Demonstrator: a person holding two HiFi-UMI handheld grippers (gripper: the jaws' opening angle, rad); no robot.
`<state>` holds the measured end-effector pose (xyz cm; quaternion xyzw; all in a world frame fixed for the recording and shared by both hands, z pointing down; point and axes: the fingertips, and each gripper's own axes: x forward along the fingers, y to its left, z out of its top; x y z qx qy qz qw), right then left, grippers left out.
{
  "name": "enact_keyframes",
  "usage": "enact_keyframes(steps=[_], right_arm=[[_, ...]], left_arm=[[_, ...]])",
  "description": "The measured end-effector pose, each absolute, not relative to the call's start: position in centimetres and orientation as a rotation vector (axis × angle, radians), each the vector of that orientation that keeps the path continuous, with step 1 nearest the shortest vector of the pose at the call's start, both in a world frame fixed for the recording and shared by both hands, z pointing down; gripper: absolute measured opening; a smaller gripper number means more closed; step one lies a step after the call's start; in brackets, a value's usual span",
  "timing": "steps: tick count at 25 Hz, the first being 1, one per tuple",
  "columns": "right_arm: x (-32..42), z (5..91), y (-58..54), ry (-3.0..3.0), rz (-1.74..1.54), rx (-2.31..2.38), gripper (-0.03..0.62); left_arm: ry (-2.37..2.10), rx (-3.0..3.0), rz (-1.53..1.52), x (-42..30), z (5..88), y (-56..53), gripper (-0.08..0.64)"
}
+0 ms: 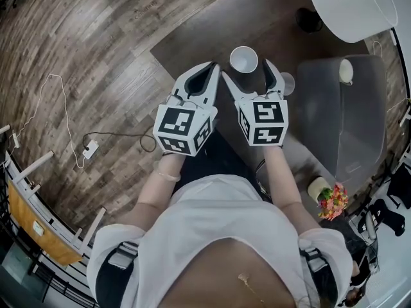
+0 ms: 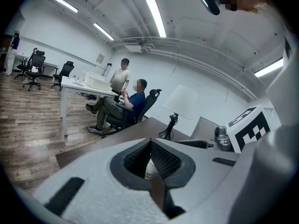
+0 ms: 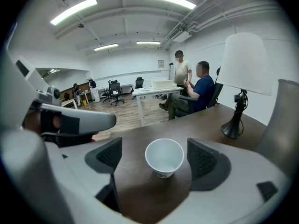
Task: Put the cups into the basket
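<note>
Brown table (image 3: 140, 192), upright empty white cup (image 3: 164, 157)

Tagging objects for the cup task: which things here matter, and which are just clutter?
Job:
paper cup
what looks like a clear cup
grey basket
right tongs, open, paper cup between them untouched

Lying about:
table lamp
flowers
power strip on the floor

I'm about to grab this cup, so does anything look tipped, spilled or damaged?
Nothing stands out. The white cup stands upright and empty on the brown table, between the open jaws of the right gripper, untouched. No spill or damage shows.
</note>
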<state>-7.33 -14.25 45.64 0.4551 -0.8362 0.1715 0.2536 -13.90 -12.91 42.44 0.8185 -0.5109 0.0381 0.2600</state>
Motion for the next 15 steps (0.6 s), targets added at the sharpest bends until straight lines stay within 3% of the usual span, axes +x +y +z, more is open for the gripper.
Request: enact_keyframes(steps=[15], right_arm=[[-7.1,49.1,-16.5,-2.178,0.583,1.326,0.407]], left_arm=[[-1.307,2.172,0.114,-14.2,44.8,-14.6,0.011]])
